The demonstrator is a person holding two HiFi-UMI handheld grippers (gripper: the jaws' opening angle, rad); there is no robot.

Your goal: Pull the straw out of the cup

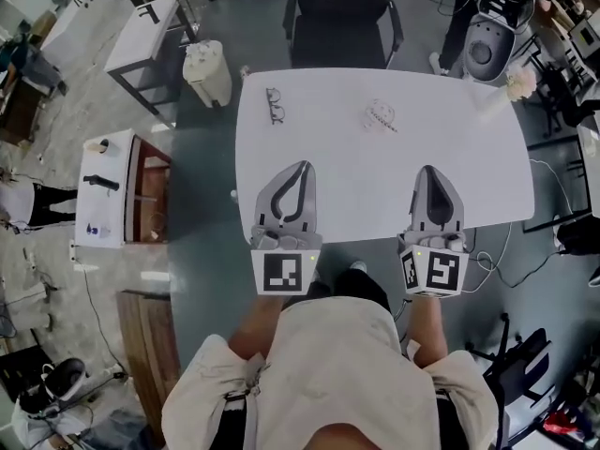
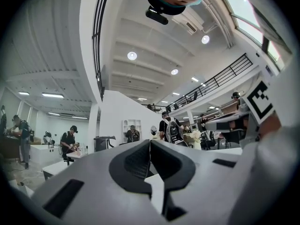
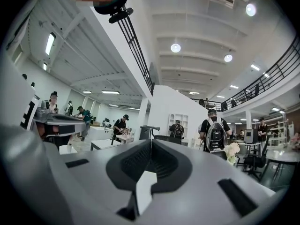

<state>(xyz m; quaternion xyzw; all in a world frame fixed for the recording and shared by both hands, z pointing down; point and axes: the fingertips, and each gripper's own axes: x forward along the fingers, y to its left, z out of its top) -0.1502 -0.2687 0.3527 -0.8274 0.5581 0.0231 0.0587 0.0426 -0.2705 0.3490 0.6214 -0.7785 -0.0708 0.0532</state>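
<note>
White table [image 1: 328,148] was mostly bare. L gripper [image 1: 302,167] and R gripper [image 1: 428,171] hung side by side over its near edge, pointing roughly level twd the far side. Both had jaws pressed together w/ nothing between. No cup or straw id'd for sure: small clear item [image 1: 381,115] on far half, well apart from both, may be it. Judgement: straw light, thin, crushable, so pinch gently near top; cup light, prob. needs steadying w/ other gripper.

White table [image 1: 366,190]; grey left tool [image 1: 304,167], right tool [image 1: 427,171].
</note>
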